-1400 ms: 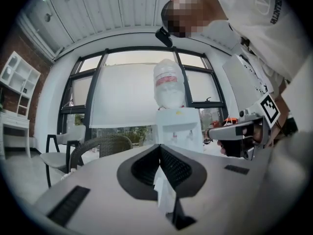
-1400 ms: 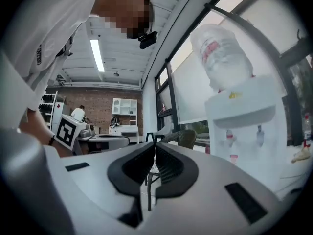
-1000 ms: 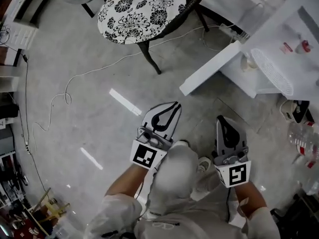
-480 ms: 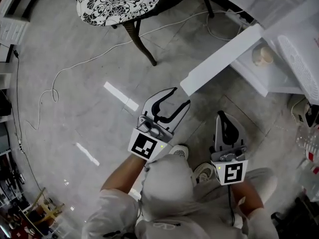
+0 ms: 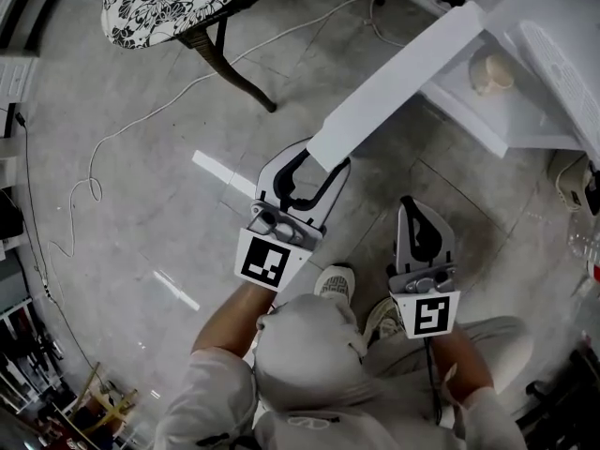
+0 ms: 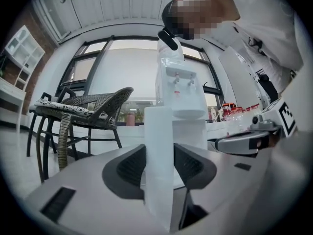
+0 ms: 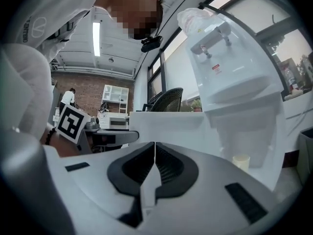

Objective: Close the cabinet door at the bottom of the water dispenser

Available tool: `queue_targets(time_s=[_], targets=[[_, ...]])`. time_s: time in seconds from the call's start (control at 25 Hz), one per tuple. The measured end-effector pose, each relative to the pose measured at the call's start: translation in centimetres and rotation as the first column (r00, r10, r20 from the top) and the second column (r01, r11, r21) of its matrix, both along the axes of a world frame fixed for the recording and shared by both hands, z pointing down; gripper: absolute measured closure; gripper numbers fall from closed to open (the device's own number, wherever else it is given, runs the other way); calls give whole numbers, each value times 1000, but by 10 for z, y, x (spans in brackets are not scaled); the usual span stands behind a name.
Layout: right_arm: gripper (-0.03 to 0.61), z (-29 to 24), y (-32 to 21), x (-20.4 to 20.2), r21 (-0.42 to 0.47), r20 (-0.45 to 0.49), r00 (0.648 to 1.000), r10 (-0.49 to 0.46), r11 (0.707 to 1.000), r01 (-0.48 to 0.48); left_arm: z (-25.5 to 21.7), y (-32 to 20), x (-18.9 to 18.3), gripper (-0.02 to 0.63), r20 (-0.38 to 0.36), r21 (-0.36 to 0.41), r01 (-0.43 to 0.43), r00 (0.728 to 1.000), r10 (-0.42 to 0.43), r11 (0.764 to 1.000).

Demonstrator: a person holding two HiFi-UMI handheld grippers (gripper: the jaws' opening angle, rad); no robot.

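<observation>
No words or numbers can be read. The water dispenser [image 7: 230, 58] has a small red label [image 7: 216, 71] under its taps, but its print is too tiny. The white shirt [image 7: 49, 13] has blurry dark print. The marker cubes [image 5: 262, 261] show only black and white squares.

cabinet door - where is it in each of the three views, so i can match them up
Head view: cabinet door, a white slab running diagonally from centre to upper right.
Left gripper view: seen edge-on, an upright white strip at bottom centre.
Right gripper view: a white panel at mid-height, centre.
Shared landmark: water dispenser.
</observation>
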State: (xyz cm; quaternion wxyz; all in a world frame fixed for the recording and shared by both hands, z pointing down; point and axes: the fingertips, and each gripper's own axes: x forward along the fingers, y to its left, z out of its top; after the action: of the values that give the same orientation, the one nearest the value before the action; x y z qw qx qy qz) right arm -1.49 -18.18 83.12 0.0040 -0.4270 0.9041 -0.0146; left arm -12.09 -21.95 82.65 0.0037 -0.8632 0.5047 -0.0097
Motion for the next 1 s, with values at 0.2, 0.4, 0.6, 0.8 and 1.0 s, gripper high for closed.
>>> queue_targets(time_s=[0.2,0.4,0.6,0.8,1.0], targets=[[561,17,-1,16,6,-48,997,54,999,-54,-2,4,7,439,-12,-15,-10,1000,10,1000],[561,43,4,43,4,-120,980,161,987,-162,-1,17,26,436,37,-78,-52,998,55,996],[560,52,8,47,14,-121,971,208,978,-208,-3,30,62,415,46,-40,-145,988,147,989],[560,72,23,52,-45,-120,971,206,976,-213,-1,37,75,400,40,-31,-171,984,172,985],[514,88,29,71,-83,-118,964,237,965,-247,-3,41,89,393,32,-16,-198,980,198,980]])
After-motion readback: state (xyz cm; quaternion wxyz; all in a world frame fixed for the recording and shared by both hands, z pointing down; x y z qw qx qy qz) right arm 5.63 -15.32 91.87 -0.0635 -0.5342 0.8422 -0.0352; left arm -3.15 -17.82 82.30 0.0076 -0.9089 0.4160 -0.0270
